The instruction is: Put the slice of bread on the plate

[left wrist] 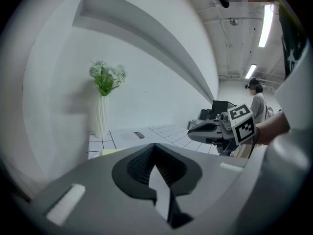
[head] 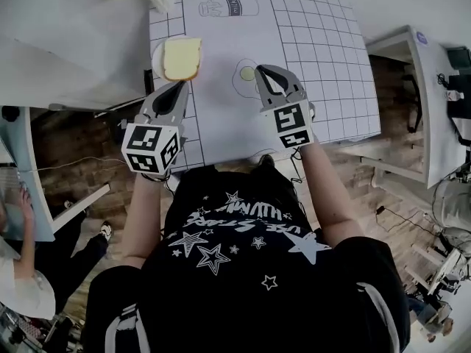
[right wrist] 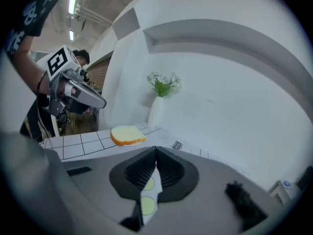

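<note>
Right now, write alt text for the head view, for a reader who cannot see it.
A slice of bread lies on a white plate at the far left of a gridded table mat. Nearer the person, the left gripper and the right gripper are held over the mat, both shut and empty.

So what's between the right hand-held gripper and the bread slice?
In the head view, only the white paper mat with a printed fried-egg outline; nothing solid.
</note>
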A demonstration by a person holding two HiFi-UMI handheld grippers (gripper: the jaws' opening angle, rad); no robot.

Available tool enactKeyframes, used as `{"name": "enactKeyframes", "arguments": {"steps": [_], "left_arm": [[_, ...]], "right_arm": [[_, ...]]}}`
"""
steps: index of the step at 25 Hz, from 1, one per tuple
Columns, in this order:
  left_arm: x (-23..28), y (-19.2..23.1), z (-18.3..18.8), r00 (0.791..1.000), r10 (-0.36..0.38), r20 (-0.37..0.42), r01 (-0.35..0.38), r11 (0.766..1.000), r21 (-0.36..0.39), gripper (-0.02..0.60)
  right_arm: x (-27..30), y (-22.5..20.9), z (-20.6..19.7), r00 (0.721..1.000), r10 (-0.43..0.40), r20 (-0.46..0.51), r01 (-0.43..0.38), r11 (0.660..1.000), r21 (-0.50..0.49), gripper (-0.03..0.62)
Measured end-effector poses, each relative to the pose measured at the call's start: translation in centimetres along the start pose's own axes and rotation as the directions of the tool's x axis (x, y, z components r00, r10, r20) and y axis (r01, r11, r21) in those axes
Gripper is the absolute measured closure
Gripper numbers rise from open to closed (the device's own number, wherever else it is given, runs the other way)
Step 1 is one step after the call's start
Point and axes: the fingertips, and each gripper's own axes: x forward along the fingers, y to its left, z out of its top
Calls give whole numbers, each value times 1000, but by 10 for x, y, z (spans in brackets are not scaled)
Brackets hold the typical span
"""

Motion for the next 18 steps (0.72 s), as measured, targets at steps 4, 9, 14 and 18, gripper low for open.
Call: {"name": "enactKeyframes", "arguments": {"steps": [4, 9, 14, 18], "left_arm": [[15, -35, 4, 1000, 31, 7, -31, 999, 10, 572], [37, -83, 17, 995, 89, 34, -90, 995, 31, 572], [52, -132, 26, 986, 159, 53, -162, 985, 58, 572], [52, -170, 34, 969, 232, 82, -235, 971, 38, 572]], "right_arm": [[-25, -30, -17, 1000, 16, 27, -16, 1000, 9, 580], [-57, -71, -38, 996, 51, 72, -49, 998, -30, 580], [-93, -109, -61, 988, 81, 131, -77, 996, -37, 580], [-124, -132, -79, 977, 129, 169, -123, 991, -45, 580]]}}
